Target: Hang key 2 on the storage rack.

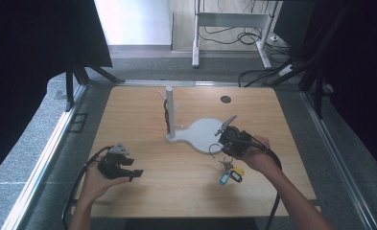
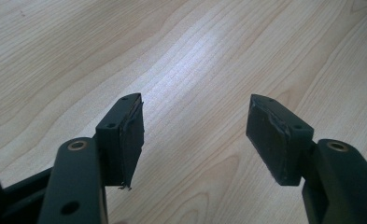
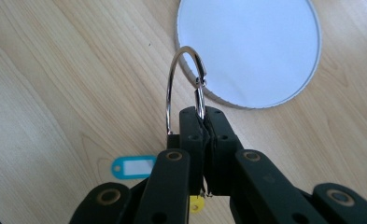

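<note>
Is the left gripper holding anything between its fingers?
No. The left gripper has its fingers spread wide apart, with just bare wooden table between them.

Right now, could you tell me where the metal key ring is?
The key ring is pinched in the right claw, just off the near edge of the stand's round white base, right of table centre.

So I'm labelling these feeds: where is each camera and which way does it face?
High view: above the table, looking forward and down; both forearms and claws show.
Left gripper view: on the left claw, facing bare wood; jaws apart.
Right gripper view: on the right claw, facing the white base.
Shared: key ring, blue tag.
</note>
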